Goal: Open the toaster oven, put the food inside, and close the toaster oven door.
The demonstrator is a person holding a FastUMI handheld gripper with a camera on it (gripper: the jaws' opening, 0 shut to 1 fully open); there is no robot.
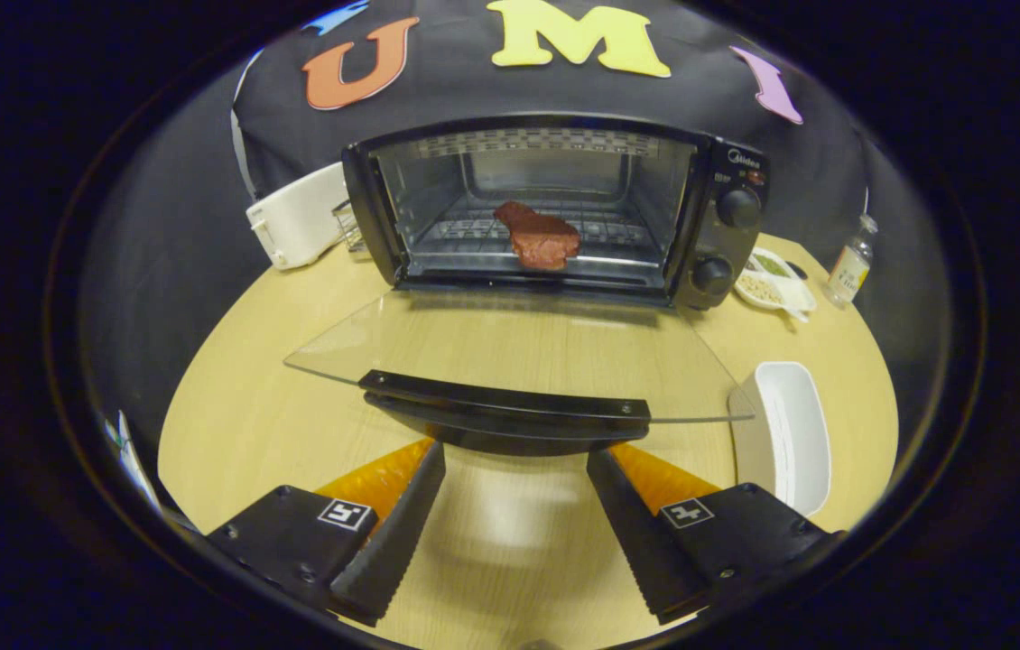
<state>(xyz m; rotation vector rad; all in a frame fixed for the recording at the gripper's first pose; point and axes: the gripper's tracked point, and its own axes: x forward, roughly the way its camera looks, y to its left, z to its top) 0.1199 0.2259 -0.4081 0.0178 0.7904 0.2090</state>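
Gripper view: one steak [539,236] inside one open toaster oven [555,208], hand-held gripper [514,469] wide, empty.

The white appliance [298,217] is half hidden behind the toaster oven [555,212]. The contents of the small dishes [772,280] are too small to tell.

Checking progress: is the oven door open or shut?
Open: the glass door lies flat before the toaster oven, its handle just ahead of the open tool.
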